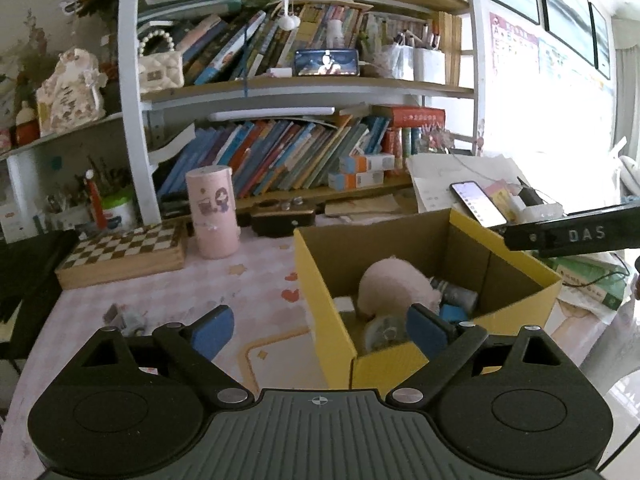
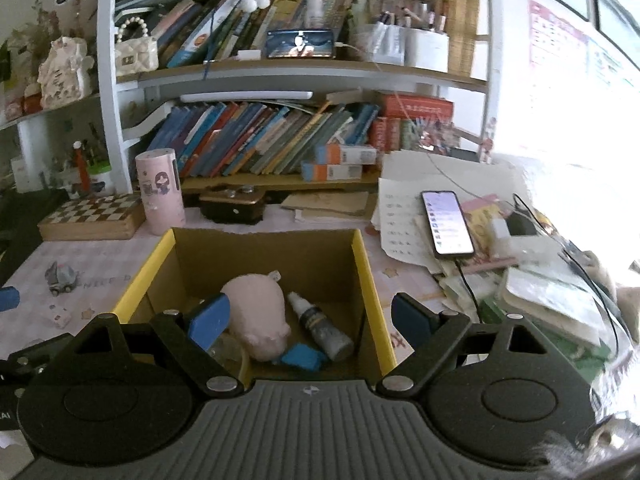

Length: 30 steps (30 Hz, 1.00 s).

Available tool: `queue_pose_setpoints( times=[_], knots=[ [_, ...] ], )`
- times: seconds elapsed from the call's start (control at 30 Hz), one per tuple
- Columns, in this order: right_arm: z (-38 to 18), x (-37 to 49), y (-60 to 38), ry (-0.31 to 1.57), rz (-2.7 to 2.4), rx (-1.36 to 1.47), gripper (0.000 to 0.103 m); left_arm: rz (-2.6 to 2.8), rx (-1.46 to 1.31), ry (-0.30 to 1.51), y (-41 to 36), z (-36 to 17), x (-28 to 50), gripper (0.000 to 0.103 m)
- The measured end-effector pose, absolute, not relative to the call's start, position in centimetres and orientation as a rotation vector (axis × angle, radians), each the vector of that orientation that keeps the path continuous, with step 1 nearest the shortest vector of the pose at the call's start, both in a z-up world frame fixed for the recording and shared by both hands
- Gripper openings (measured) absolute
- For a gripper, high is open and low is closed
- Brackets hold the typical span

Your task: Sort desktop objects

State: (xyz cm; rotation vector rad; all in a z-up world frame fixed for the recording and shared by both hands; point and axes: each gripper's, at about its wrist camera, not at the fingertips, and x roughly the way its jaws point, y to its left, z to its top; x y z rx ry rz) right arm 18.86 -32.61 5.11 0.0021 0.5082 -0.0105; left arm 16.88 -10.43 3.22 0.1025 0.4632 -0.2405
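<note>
My left tongs (image 1: pixel 320 330) and right tongs (image 2: pixel 310 320) both spread apart and empty, yellow cardboard box (image 2: pixel 370 280) (pink plush pig (image 2: pixel 256 320) inside) just ahead, pink patterned desk (image 1: pixel 260 288) beneath, crowded bookshelf (image 2: pixel 280 72) beyond.

One cardboard box (image 2: pixel 370 280) holding one pink plush pig (image 2: pixel 260 312), one small spray bottle (image 2: pixel 320 328), one blue block (image 2: pixel 302 356) and one clear roll of tape (image 1: pixel 384 330); one toy car (image 2: pixel 60 276) on the desk, one chessboard (image 2: pixel 94 216), one pink canister (image 2: pixel 160 192), two lit phones (image 2: pixel 446 222) (image 2: pixel 300 43), two orange-and-white cartons (image 2: pixel 340 164)
</note>
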Motion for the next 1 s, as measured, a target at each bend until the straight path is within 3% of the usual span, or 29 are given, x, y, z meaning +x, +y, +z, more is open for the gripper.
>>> queue_pose_setpoints(
  times=[1.0],
  knots=[
    [-1.5, 8.7, -18.5, 0.695, -0.010, 0.066, 0.085, -0.176, 0.135, 0.601, 0.7, -0.7, 10.0, 0.095]
  ],
)
